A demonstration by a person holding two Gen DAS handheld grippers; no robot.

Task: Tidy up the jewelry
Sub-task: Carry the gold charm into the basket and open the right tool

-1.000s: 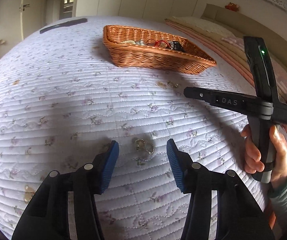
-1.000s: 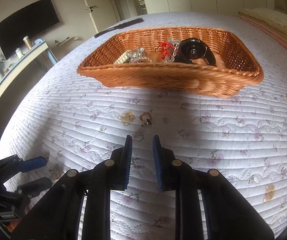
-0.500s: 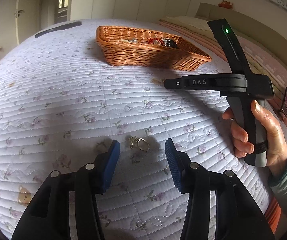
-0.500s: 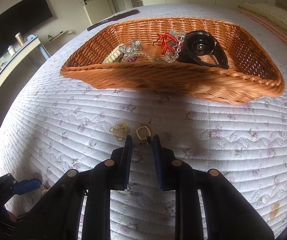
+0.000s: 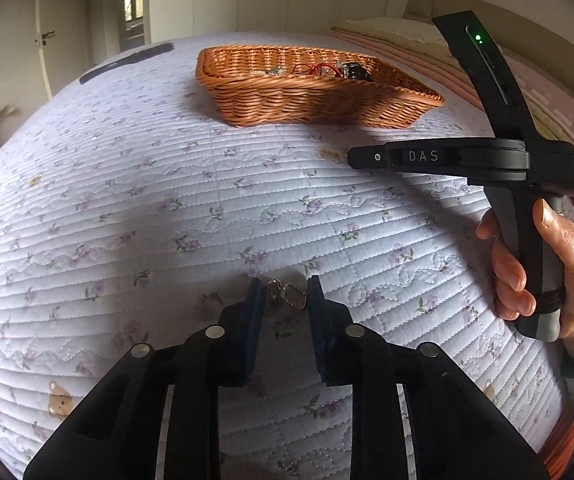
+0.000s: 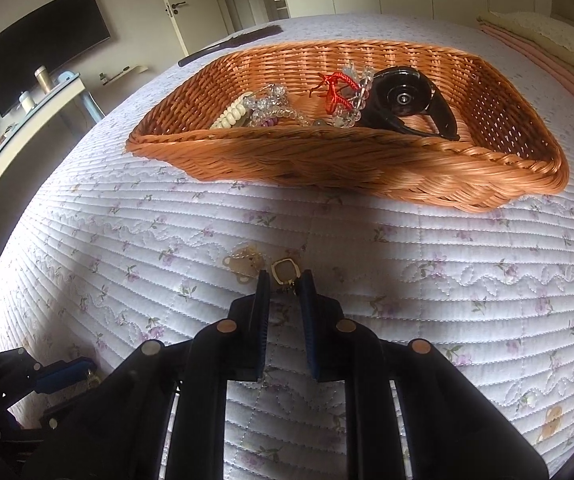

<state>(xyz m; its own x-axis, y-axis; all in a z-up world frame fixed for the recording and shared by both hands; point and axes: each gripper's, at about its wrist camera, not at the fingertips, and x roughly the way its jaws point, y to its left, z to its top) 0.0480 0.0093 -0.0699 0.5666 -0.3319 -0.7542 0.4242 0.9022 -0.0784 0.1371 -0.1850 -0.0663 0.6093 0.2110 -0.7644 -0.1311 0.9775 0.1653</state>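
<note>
Earrings lie on the bed quilt, short of the wicker basket (image 6: 367, 168). My left gripper (image 5: 287, 294), wide a second ago, is closing around the chain earring (image 5: 287, 294); pads not yet pressing. My right gripper (image 6: 285, 280), advanced toward the gold hoop earring (image 6: 283, 273), is closing too, hoop between the tips. Both pickups appear imminent.

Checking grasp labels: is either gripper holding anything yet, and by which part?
Nothing held yet. Left gripper is closing around an earring; right gripper is closing around another earring's hook end.
</note>
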